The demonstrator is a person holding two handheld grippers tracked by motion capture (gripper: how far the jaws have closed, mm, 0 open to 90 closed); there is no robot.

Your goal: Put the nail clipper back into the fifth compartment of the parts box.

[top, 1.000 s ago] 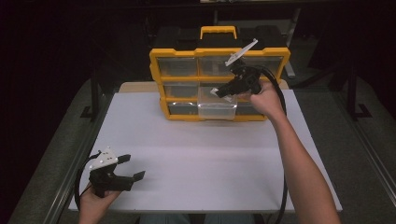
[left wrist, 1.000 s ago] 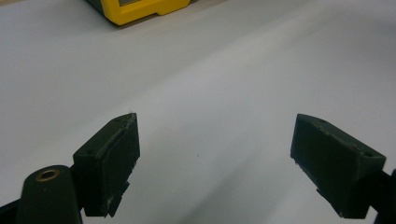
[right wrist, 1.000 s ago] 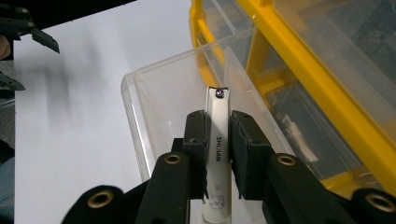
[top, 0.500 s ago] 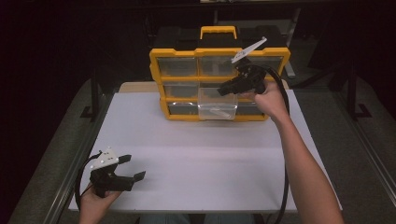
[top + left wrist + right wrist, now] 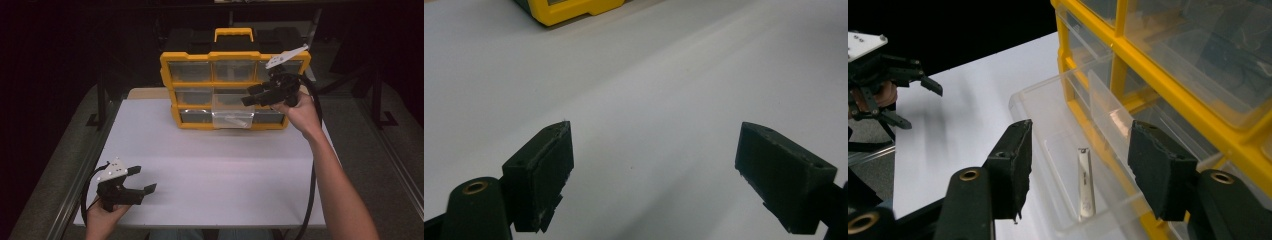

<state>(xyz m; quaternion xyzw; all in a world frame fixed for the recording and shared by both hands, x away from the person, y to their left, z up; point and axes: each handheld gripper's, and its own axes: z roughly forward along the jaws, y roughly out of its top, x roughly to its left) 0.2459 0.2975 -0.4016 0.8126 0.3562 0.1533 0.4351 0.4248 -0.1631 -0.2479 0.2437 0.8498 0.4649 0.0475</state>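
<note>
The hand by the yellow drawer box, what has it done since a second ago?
The right gripper has drawn back up and to the right from the pulled-out clear drawer, its jaws having just been opening with nothing between them. The drawer stays open, and the left gripper stays put, jaws open.

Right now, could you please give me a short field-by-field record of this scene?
Cabinet: yellow drawer organizer at the table's far edge
Open drawer: clear bottom-middle drawer, pulled out
Contents: small metal piece lying inside
Right gripper: jaws just been opening, nothing between them, in front of the cabinet
Left gripper: open, over the near left table
</note>
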